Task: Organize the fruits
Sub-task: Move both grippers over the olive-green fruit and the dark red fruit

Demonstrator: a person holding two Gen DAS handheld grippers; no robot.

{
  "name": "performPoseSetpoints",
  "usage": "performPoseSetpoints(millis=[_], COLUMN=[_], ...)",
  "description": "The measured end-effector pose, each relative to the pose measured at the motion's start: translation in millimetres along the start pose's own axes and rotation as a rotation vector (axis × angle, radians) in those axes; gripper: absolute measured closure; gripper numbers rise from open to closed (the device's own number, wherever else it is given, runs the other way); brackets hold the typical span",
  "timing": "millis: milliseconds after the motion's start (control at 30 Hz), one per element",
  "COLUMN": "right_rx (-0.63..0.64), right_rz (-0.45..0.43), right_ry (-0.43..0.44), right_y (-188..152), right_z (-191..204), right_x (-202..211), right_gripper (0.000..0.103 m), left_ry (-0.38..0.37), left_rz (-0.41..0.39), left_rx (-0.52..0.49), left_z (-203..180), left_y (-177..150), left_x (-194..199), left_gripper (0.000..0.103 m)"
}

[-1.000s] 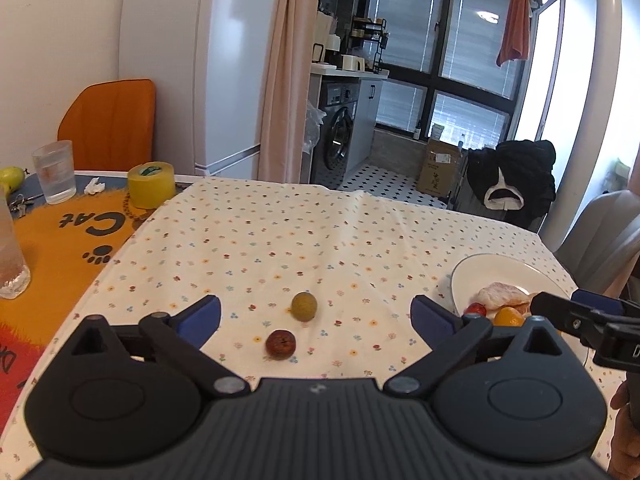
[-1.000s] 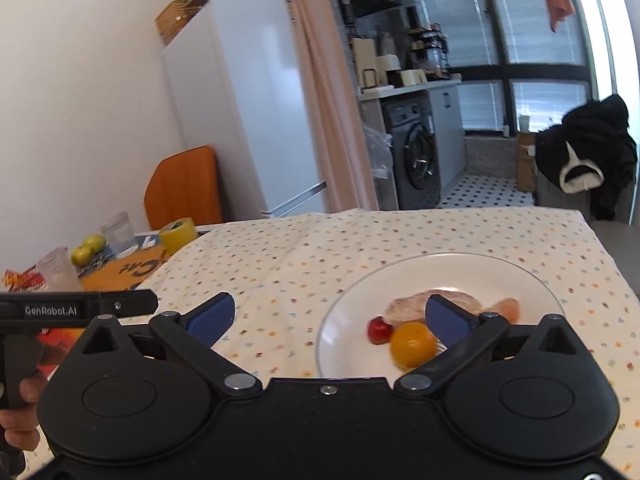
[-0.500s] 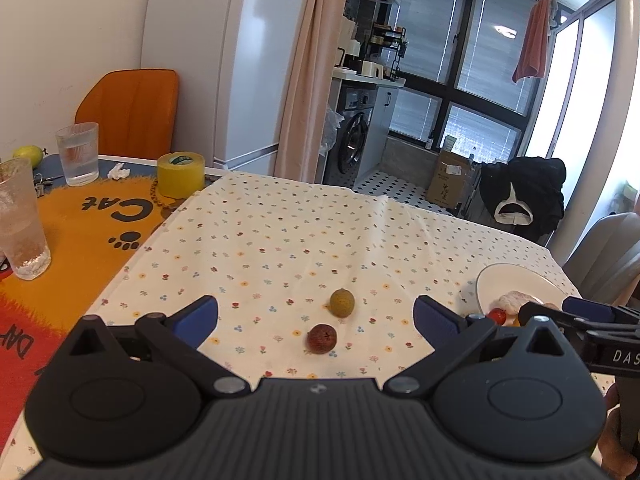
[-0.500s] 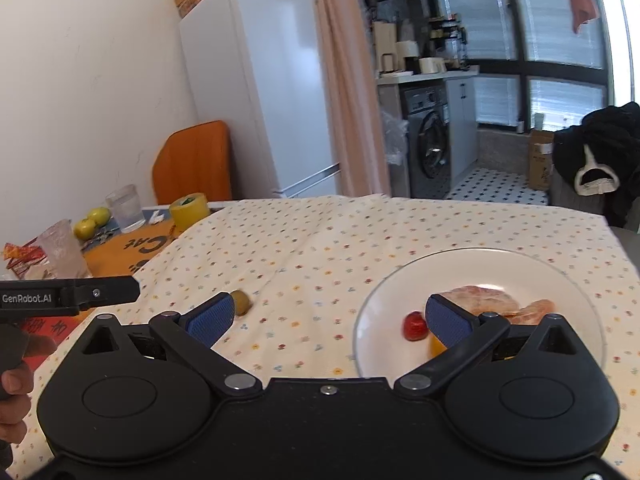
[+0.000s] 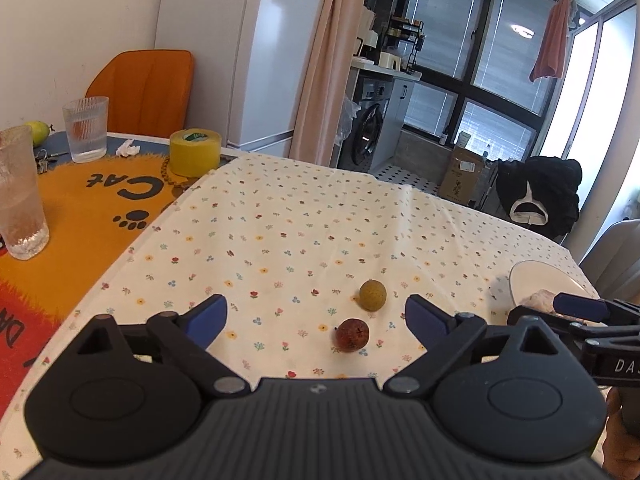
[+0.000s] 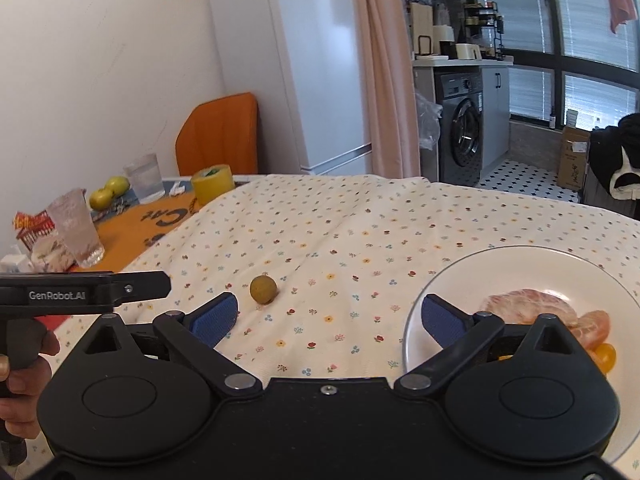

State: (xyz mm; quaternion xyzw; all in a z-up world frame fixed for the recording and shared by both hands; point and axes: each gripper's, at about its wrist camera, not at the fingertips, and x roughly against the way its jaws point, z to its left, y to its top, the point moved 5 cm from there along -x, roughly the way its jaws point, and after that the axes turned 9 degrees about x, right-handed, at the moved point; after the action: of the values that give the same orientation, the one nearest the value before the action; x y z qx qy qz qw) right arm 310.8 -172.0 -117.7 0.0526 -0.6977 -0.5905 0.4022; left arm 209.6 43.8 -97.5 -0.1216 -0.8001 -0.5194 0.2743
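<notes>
Two small round fruits lie on the flowered tablecloth: a yellow-green one (image 5: 372,295) (image 6: 263,289) and, nearer to me, a rough red-brown one (image 5: 351,334). My left gripper (image 5: 316,318) stands open just short of them, with the red-brown fruit between the lines of its blue pads. My right gripper (image 6: 328,317) is open too, its right finger over the rim of a white plate (image 6: 476,264) (image 5: 532,278). On the plate lie peeled citrus segments (image 6: 528,304) and a small orange fruit (image 6: 606,356). Nothing is held.
On the orange cat mat (image 5: 92,208) at the left stand two drinking glasses (image 5: 20,200) (image 5: 86,128), a yellow tape roll (image 5: 195,152) and green-yellow fruit (image 6: 110,192). An orange chair (image 5: 144,88) and a white fridge (image 5: 224,52) stand behind the table.
Both grippers have swung left and drawn back. The two loose fruits shifted right in the left view; the plate slid right in the right view, hiding the small red fruit, and the yellow-green fruit came into sight.
</notes>
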Motion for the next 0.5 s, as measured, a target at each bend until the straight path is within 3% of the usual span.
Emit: performPoseSetpoints(millis=[500], right_rx=[0.045], right_rz=[0.052], right_ry=[-0.004], right_y=[1], right_z=[3], right_x=[-31], right_gripper=[0.012], left_ry=[-0.002], left_rz=[0.087], left_rx=[0.008], left_z=[-10], left_y=[-21], left_x=[-41], left_gripper=[0.038])
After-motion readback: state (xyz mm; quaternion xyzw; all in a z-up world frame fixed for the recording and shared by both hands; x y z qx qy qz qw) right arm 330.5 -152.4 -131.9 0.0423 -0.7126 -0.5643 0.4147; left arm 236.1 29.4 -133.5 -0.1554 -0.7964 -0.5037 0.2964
